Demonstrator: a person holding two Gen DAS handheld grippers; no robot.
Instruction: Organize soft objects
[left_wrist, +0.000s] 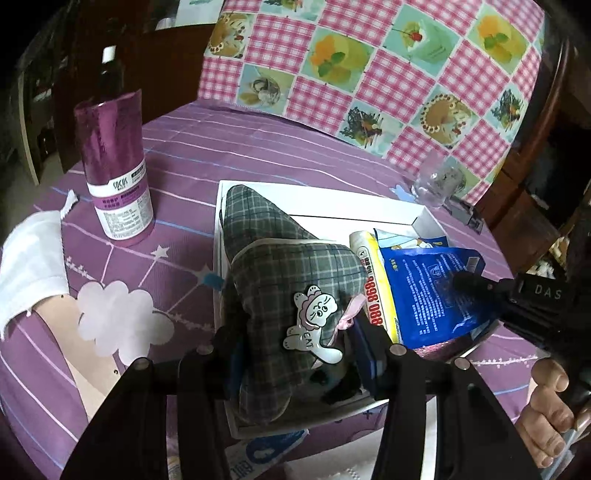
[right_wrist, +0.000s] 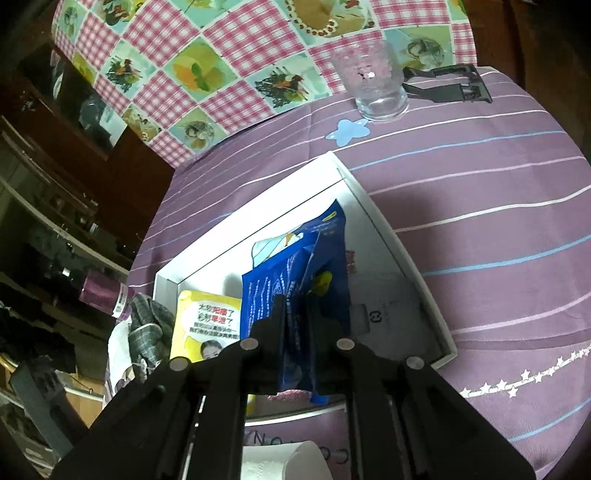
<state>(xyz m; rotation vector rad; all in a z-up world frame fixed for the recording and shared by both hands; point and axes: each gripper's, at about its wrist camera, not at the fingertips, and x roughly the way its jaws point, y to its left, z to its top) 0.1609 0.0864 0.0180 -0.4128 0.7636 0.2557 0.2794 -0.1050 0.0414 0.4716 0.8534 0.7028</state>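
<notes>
Purple striped tablecloth (left_wrist: 192, 147) carries white box (left_wrist: 218, 221), purple canister (left_wrist: 116, 170), glass (right_wrist: 373, 85), checked cloth (left_wrist: 369, 66).

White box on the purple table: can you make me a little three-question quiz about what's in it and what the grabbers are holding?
1. True or false: the clear glass stands inside the white box.
2. What does the right gripper pinch? A. yellow packet B. blue packet C. purple bottle
3. The left gripper clamps the plaid pouch. What word is on its badge?

Key: 1 false; 2 B; 3 EAT.
</notes>
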